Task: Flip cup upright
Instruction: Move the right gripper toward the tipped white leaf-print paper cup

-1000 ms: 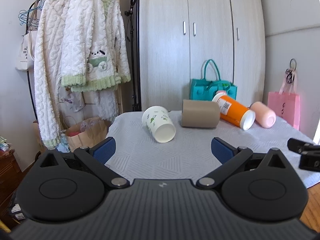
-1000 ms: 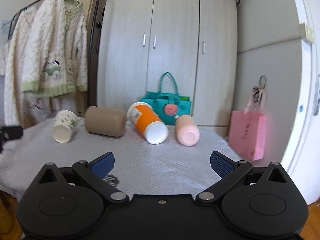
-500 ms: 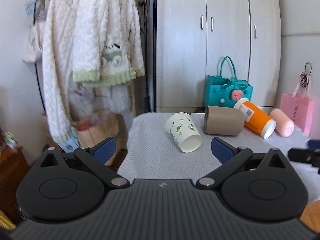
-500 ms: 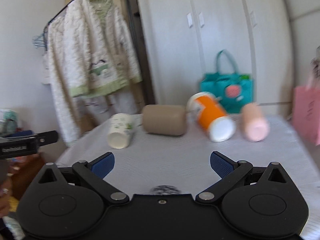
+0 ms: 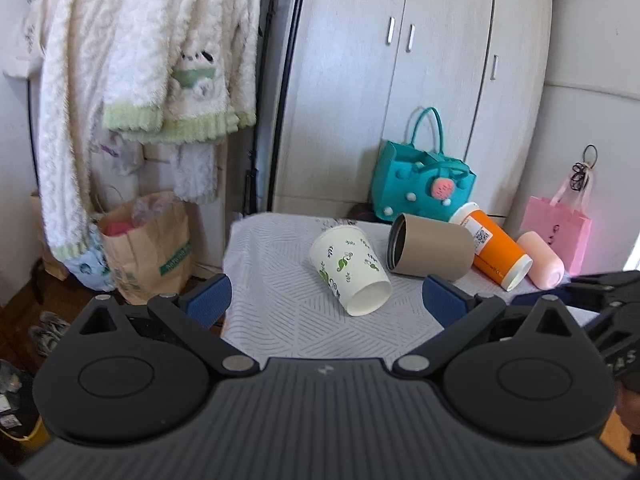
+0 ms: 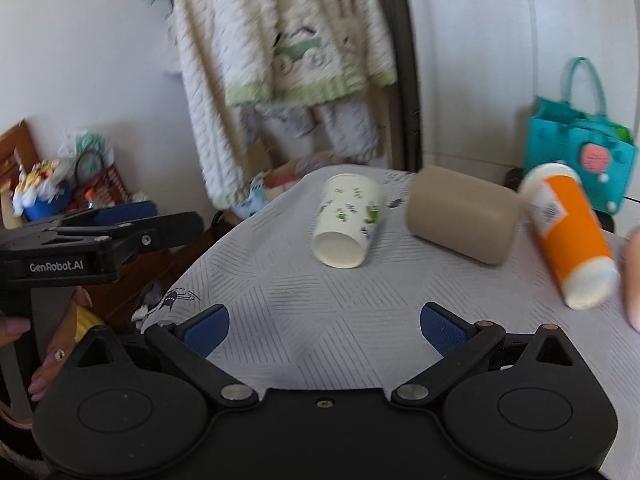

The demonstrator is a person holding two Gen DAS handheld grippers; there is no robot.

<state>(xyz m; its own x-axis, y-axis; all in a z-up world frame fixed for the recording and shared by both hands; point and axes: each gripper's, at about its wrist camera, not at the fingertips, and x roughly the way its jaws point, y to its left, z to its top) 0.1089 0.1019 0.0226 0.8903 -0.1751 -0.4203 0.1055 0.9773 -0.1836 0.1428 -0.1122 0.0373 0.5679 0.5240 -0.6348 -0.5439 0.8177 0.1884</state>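
Four cups lie on their sides on a table with a grey patterned cloth (image 5: 280, 312). From left: a white paper cup with green leaves (image 5: 350, 270) (image 6: 348, 220), a tan cup (image 5: 430, 252) (image 6: 460, 216), an orange cup with a white lid (image 5: 494, 246) (image 6: 568, 236), and a pink cup (image 5: 542, 260). My left gripper (image 5: 326, 300) is open and empty, short of the white cup. My right gripper (image 6: 324, 326) is open and empty, over the cloth in front of the white cup.
A clothes rack with white fleece garments (image 5: 160, 60) stands left of the table. A wardrobe (image 5: 400, 80), a teal bag (image 5: 420, 184) and a pink bag (image 5: 558, 232) are behind. A brown paper bag (image 5: 148, 248) sits on the floor left.
Both grippers have swung left and tilted down toward the table. The white cup now sits nearer the middle of both views. The cups have not moved.
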